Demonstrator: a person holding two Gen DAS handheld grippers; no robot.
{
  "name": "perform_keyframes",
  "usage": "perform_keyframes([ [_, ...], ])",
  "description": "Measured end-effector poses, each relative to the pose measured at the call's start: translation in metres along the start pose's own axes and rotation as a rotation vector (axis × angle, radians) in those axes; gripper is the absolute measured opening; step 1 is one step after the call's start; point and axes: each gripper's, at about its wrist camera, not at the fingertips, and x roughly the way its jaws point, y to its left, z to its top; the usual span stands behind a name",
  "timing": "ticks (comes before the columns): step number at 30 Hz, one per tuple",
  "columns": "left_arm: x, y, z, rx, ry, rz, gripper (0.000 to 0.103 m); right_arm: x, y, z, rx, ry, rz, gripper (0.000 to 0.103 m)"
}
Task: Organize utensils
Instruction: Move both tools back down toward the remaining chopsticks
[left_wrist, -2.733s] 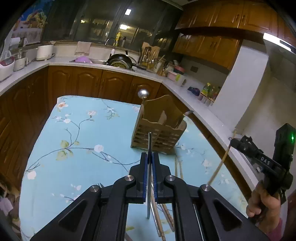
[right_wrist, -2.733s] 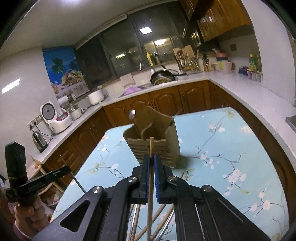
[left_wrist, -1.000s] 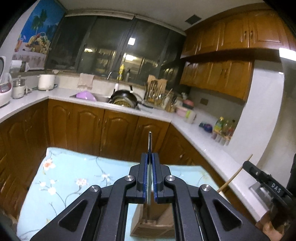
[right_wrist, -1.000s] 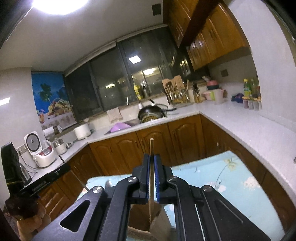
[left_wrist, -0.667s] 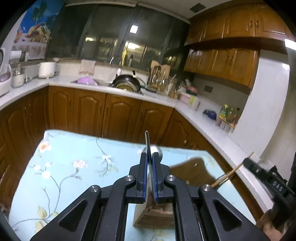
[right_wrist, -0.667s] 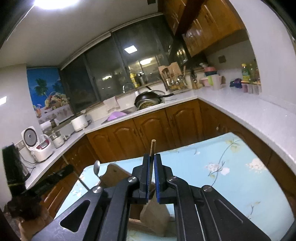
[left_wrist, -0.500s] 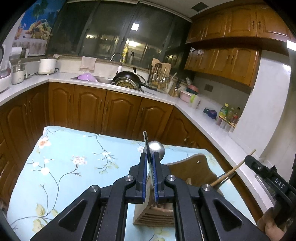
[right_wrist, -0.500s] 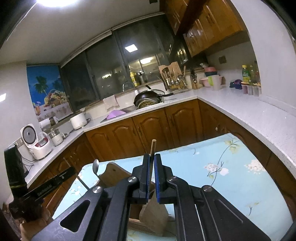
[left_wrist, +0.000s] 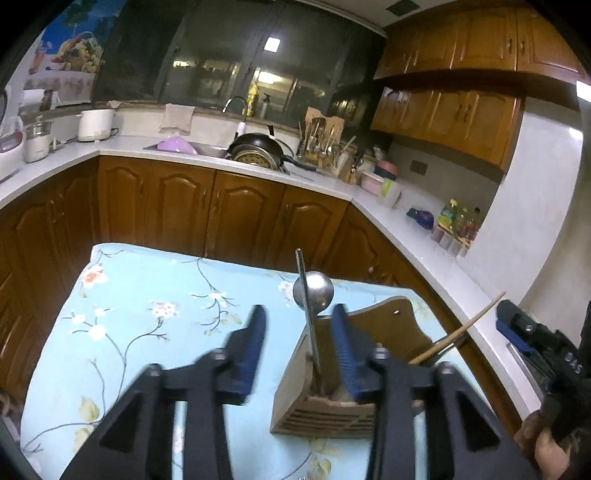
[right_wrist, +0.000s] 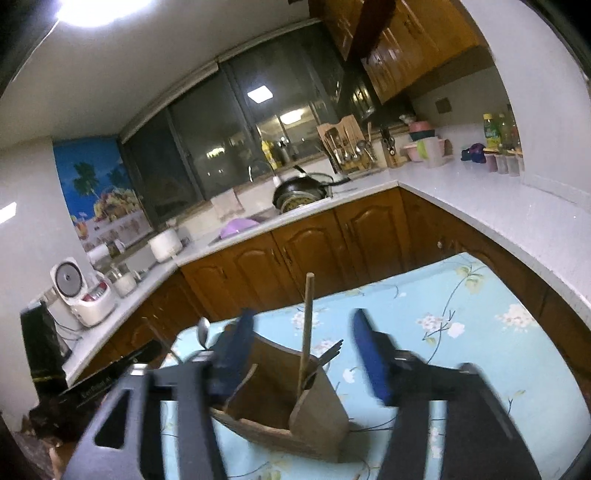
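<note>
Utensils stood in the wooden holder (left_wrist: 332, 402) on the floral tablecloth (left_wrist: 147, 295): a metal handle (left_wrist: 308, 317) between the left gripper (left_wrist: 299, 350)'s just-parted jaws, a chopstick (right_wrist: 306, 325) between the right gripper (right_wrist: 303, 350)'s, both untouched.

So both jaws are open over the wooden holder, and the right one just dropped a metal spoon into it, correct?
Not a spoon. The right wrist view shows a wooden chopstick standing in the wooden holder between the right gripper's jaws, which have just been opening and stand clear of it. The left gripper is open over the holder too.
</note>
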Motion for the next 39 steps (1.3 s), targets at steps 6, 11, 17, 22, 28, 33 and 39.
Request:
perform_keyframes([
  [6, -0.038, 0.003, -0.012, 0.006, -0.021, 0.027, 0.066, -0.032, -0.001, -0.005, 0.020, -0.026, 0.027, 0.092],
  [11, -0.070, 0.008, -0.038, 0.000, -0.009, 0.042, 0.069, -0.061, -0.008, -0.026, 0.052, -0.015, 0.034, 0.096],
  [17, -0.103, 0.012, -0.073, -0.032, 0.063, 0.054, 0.070, -0.083, -0.013, -0.062, 0.070, 0.061, 0.033, 0.096],
  [22, -0.130, 0.014, -0.104, -0.057, 0.129, 0.058, 0.070, -0.099, -0.018, -0.098, 0.066, 0.134, 0.010, 0.096],
  [28, -0.151, 0.018, -0.128, -0.083, 0.194, 0.073, 0.070, -0.112, -0.021, -0.133, 0.062, 0.206, -0.016, 0.096],
  [33, -0.166, 0.022, -0.139, -0.102, 0.230, 0.077, 0.070, -0.117, -0.021, -0.150, 0.057, 0.240, -0.031, 0.096],
  [39, -0.169, 0.018, -0.145, -0.088, 0.250, 0.079, 0.070, -0.119, -0.017, -0.159, 0.043, 0.259, -0.036, 0.096],
])
